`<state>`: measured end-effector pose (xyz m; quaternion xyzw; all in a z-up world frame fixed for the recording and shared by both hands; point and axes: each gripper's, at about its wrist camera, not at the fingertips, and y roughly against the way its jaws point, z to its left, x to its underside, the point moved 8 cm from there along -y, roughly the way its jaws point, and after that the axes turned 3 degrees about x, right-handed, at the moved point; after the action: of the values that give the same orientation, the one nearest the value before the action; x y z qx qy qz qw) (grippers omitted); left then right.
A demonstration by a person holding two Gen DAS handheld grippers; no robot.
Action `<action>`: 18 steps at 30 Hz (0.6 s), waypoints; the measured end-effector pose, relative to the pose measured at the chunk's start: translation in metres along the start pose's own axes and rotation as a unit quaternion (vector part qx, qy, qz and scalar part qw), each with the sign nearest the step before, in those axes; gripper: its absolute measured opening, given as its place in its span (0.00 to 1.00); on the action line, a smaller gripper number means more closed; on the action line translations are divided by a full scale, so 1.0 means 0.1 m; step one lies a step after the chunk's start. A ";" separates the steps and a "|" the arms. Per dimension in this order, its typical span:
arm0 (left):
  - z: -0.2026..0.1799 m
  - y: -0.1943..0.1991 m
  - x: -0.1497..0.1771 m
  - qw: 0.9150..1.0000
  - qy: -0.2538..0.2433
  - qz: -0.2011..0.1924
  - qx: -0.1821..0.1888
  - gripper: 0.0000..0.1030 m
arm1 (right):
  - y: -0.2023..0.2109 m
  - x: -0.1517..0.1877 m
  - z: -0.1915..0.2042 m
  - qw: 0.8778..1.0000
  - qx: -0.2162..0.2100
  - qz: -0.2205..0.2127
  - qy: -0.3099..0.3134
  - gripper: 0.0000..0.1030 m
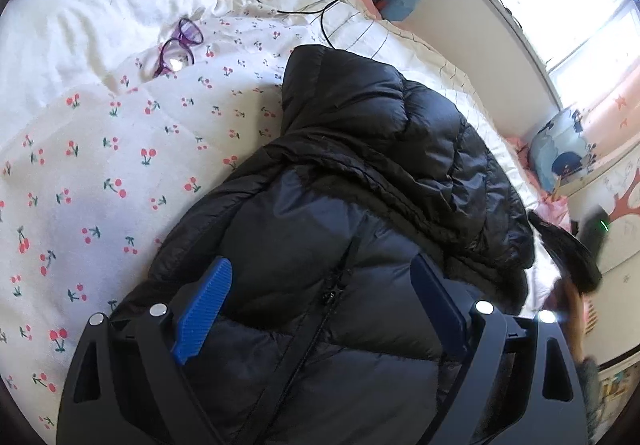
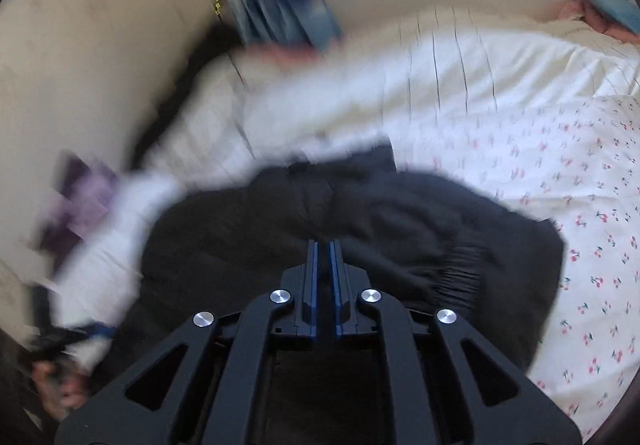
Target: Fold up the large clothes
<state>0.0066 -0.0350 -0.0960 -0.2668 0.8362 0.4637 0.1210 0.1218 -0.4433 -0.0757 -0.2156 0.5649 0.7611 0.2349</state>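
On the bed (image 1: 100,173), over a white cover printed with small red cherries, lies a black puffer jacket (image 1: 360,173), front side up, zip running down its middle. Its hood (image 1: 344,85) points toward the far pillows. The left tool (image 1: 320,285) hangs over the jacket's lower front with its blue fingers (image 1: 208,305) spread wide apart, nothing pinched between them. The right tool (image 2: 323,257) sits above the jacket's dark cloth, jaws drawn nearly together with only a thin slit between; the view is blurred, and no cloth can be seen caught between them. Purple glasses (image 1: 178,49) lie on the cover beyond the jacket, well apart from it. A thin black cable (image 1: 332,5) trails across the bedding near the hood.
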 end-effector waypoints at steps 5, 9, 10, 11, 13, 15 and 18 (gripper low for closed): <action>0.06 0.01 -0.01 1.000 0.001 0.005 -0.001 0.84 | -0.41 0.31 -0.89 0.989 0.042 0.041 -0.136 0.00; 0.12 0.04 -0.02 1.000 0.010 0.004 -0.002 0.85 | -0.01 0.38 -0.89 0.990 -0.006 0.007 -0.143 0.06; 0.12 0.04 -0.02 1.000 0.009 0.004 -0.005 0.84 | 0.18 0.38 -0.83 0.991 -0.021 -0.010 -0.131 0.07; 0.11 0.04 -0.01 1.000 0.005 0.002 -0.010 0.84 | 0.45 0.40 -0.72 0.991 -0.043 -0.037 -0.118 0.14; 0.09 0.07 -0.02 1.000 -0.005 -0.004 -0.021 0.84 | 0.84 0.52 -0.59 0.991 -0.060 -0.063 -0.104 0.45; 0.06 0.12 -0.04 0.999 -0.027 -0.019 -0.041 0.84 | 1.14 0.83 -0.47 0.993 -0.054 -0.057 -0.085 0.62; -0.02 0.23 -0.08 0.993 -0.068 -0.053 -0.078 0.85 | 1.48 1.46 -0.32 0.996 -0.052 -0.030 -0.066 0.62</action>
<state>0.0002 -0.0237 -0.0750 -0.2875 0.7716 0.5377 0.1813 -0.0812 -0.4947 -0.0584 -0.1935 0.5013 0.7944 0.2832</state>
